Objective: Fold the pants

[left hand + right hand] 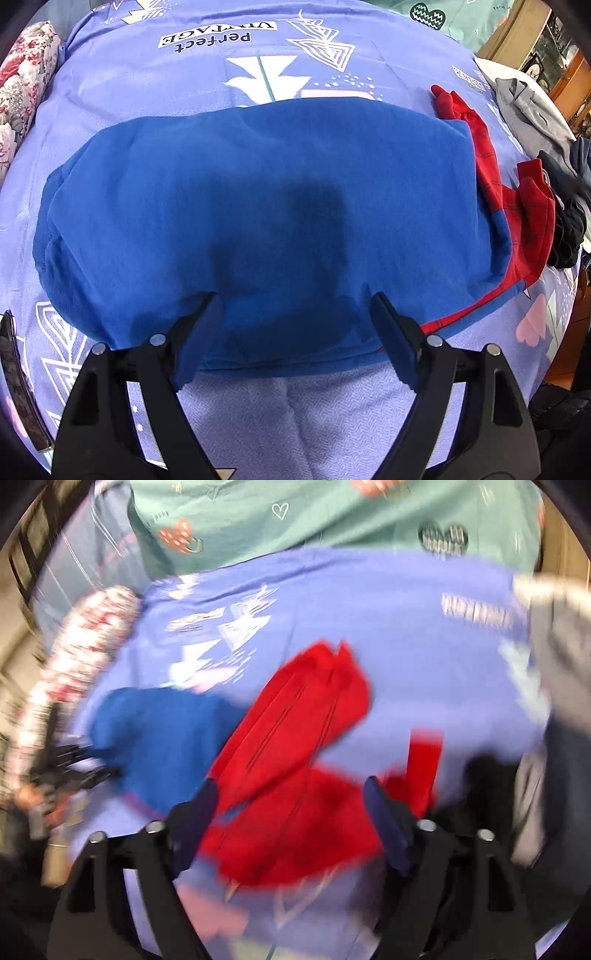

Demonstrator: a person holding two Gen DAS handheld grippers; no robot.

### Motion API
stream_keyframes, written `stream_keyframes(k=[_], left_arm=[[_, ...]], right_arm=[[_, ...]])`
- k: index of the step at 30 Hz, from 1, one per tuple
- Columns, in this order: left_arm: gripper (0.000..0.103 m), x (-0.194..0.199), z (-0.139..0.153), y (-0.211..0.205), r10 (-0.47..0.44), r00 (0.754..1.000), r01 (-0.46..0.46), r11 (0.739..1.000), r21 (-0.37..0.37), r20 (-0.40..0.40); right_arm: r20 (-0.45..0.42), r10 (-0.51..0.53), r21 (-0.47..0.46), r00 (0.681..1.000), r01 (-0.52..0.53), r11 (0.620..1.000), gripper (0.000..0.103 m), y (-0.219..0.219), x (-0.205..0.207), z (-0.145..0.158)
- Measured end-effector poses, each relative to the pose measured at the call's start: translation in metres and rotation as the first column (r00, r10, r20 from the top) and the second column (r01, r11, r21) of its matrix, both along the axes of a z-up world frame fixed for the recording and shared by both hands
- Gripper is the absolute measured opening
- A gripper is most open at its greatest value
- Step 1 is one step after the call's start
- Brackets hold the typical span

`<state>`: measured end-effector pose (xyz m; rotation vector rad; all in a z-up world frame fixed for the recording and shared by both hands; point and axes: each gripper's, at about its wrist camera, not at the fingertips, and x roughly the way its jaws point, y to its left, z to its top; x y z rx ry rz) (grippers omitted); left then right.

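Bedsheet point(155, 110), lilac with a print, fills both views. Pants point(258, 206), blue with red lower legs, lie across mid-frame of the left view, doubled into one flat blue panel; red ends stick out at right. Judged: first fold done, red ends and final tidy fold left. Left gripper point(291, 306) spread wide over the near hem, empty. Right gripper point(288, 790) wide apart above red cloth, empty; view blurred.

A bed under a lavender printed cotton sheet point(147, 92) fills the room, a rose-patterned floral cushion point(26, 74) at its edge, mint-green heart-print bedding point(332, 513) beyond, brown wooden furniture point(524, 22) behind.
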<state>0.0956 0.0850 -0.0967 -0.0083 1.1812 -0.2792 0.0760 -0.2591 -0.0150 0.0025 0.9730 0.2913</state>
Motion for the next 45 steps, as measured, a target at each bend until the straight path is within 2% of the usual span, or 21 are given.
stream_keyframes(k=[1,4,9,11,12,14,16,17,18,23,26,29,33,35,36,37,38,42,45], left_arm=[[0.083,-0.002,0.0,0.001,0.002,1.0,-0.002,1.0,-0.003,0.002],[0.083,-0.005,0.0,0.004,0.007,1.0,-0.007,1.0,-0.021,0.007],[0.083,-0.005,0.0,0.007,0.001,1.0,-0.001,0.999,-0.044,0.004],[0.083,-0.004,-0.001,0.008,-0.003,1.0,0.003,0.999,-0.049,0.003],[0.083,-0.004,-0.001,0.008,-0.006,1.0,0.006,0.999,-0.051,0.004],[0.083,-0.003,-0.002,0.008,-0.01,1.0,0.01,0.998,-0.059,0.004],[0.083,-0.002,-0.003,0.01,-0.015,1.0,0.016,0.998,-0.069,0.006],[0.083,-0.001,-0.004,0.01,-0.016,1.0,0.016,0.997,-0.072,0.005],[0.083,0.0,-0.004,0.01,-0.017,1.0,0.017,0.997,-0.073,0.005],[0.083,0.001,-0.006,0.01,-0.026,1.0,0.027,0.997,-0.075,0.011],[0.083,0.001,-0.006,0.011,-0.038,0.999,0.038,0.996,-0.077,0.011],[0.083,0.001,-0.006,0.01,-0.051,0.999,0.052,0.996,-0.07,0.01],[0.083,0.003,-0.006,0.007,-0.059,0.998,0.06,0.997,-0.055,0.007],[0.083,0.005,-0.005,0.007,-0.054,0.999,0.054,0.997,-0.054,0.002],[0.083,0.004,-0.005,0.007,-0.053,0.999,0.053,0.997,-0.054,0.001],[0.083,0.004,-0.005,0.007,-0.053,0.999,0.053,0.997,-0.053,0.001],[0.083,0.004,-0.004,0.007,-0.054,0.999,0.054,0.997,-0.051,0.001],[0.083,0.002,-0.002,0.008,-0.061,0.998,0.061,0.997,-0.046,0.0],[0.083,0.002,0.004,0.013,-0.052,0.999,0.053,0.997,-0.06,0.005]], right_arm=[[0.01,-0.011,-0.068,1.0,0.012,0.998,0.082,0.015,0.02,-0.002],[-0.015,-0.053,-0.156,0.998,0.05,0.987,0.082,0.047,0.073,-0.015],[-0.11,-0.139,-0.179,0.984,0.118,0.977,0.082,0.076,0.147,-0.047],[-0.133,-0.174,-0.224,0.976,0.141,0.964,0.081,0.083,0.165,-0.06],[-0.133,-0.204,-0.282,0.97,0.16,0.946,0.076,0.084,0.173,-0.068],[-0.14,-0.228,-0.323,0.963,0.173,0.93,0.061,0.08,0.178,-0.077],[-0.173,-0.231,-0.297,0.957,0.173,0.939,0.019,0.067,0.177,-0.082],[-0.19,-0.223,-0.255,0.956,0.171,0.952,0.008,0.059,0.176,-0.082],[-0.202,-0.219,-0.206,0.955,0.178,0.962,0.003,0.05,0.174,-0.079],[-0.067,-0.236,0.022,0.969,0.238,0.971,0.003,-0.004,0.117,-0.014],[-0.045,-0.248,0.137,0.968,0.252,0.958,0.003,-0.032,0.066,0.016],[-0.061,-0.263,0.164,0.963,0.269,0.949,0.003,-0.049,0.022,0.019],[-0.141,-0.334,0.181,0.932,0.356,0.917,0.004,-0.074,-0.001,-0.01],[-0.189,-0.362,0.175,0.913,0.394,0.902,0.01,-0.079,-0.001,-0.025],[-0.218,-0.366,0.151,0.905,0.402,0.903,0.027,-0.079,-0.001,-0.031],[-0.231,-0.372,0.131,0.899,0.408,0.904,0.052,-0.074,-0.004,-0.034],[-0.224,-0.383,0.121,0.896,0.416,0.901,0.06,-0.073,-0.005,-0.033],[-0.162,-0.341,0.114,0.926,0.361,0.925,0.078,-0.062,-0.006,-0.015],[-0.155,-0.345,0.11,0.926,0.364,0.925,0.079,-0.063,0.007,-0.014]])
